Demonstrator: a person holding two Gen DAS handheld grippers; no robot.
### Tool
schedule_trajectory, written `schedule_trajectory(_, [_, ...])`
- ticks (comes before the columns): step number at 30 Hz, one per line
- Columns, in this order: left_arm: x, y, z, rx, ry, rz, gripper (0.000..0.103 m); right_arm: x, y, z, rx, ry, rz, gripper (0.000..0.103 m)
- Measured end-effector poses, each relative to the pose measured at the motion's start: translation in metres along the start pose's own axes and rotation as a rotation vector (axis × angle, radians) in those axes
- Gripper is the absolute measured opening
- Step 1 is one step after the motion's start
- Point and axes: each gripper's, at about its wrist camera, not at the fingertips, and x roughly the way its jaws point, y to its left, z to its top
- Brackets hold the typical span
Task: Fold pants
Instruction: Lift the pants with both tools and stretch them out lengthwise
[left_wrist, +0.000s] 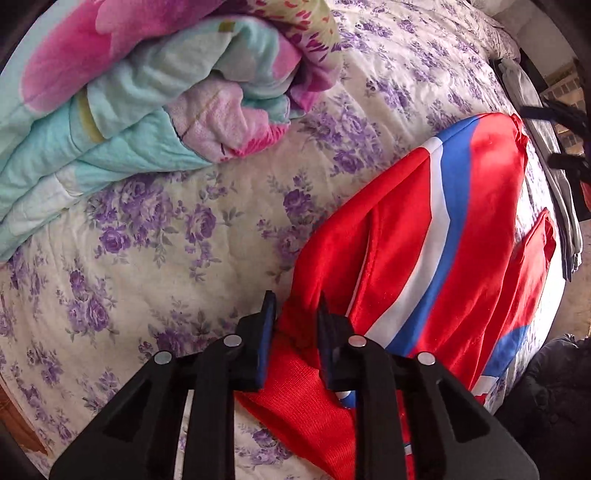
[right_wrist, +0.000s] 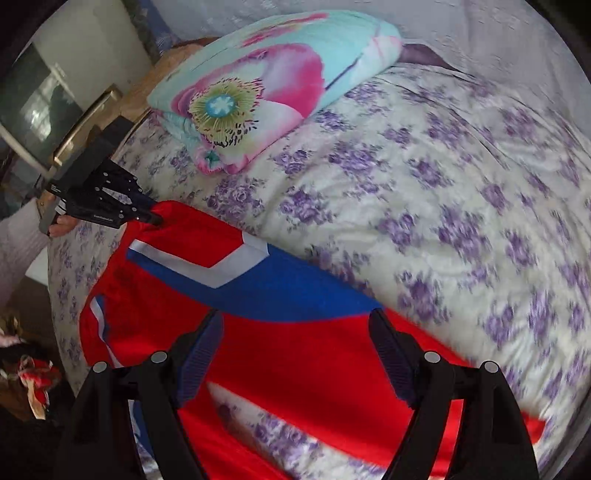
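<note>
Red pants (left_wrist: 424, 236) with a blue and white stripe lie on the flowered bedspread (left_wrist: 184, 240), at the right of the left wrist view. My left gripper (left_wrist: 295, 306) is shut on an edge of the red cloth, pinched between its pads. In the right wrist view the pants (right_wrist: 295, 354) lie across the lower middle, and the left gripper (right_wrist: 153, 218) shows at the far left holding their end. My right gripper (right_wrist: 295, 325) is open wide just above the red cloth, with nothing between the fingers.
A folded turquoise and pink quilt (left_wrist: 129, 103) lies on the bed beyond the pants; it also shows in the right wrist view (right_wrist: 266, 88). The bed's right edge (left_wrist: 554, 258) is near the pants. A dark garment (left_wrist: 554, 387) lies beside the bed.
</note>
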Motion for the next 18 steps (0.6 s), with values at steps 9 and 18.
schedule_trajectory(9, [0.000, -0.005, 0.003, -0.003, -0.029, 0.012, 0.020, 0.111, 0.004, 0.057, -0.205, 0.305, 0.050, 0.076])
schedule_trajectory(18, [-0.014, -0.004, -0.006, -0.019, -0.050, 0.027, 0.020, 0.071, 0.003, 0.046, -0.177, 0.282, 0.170, 0.003])
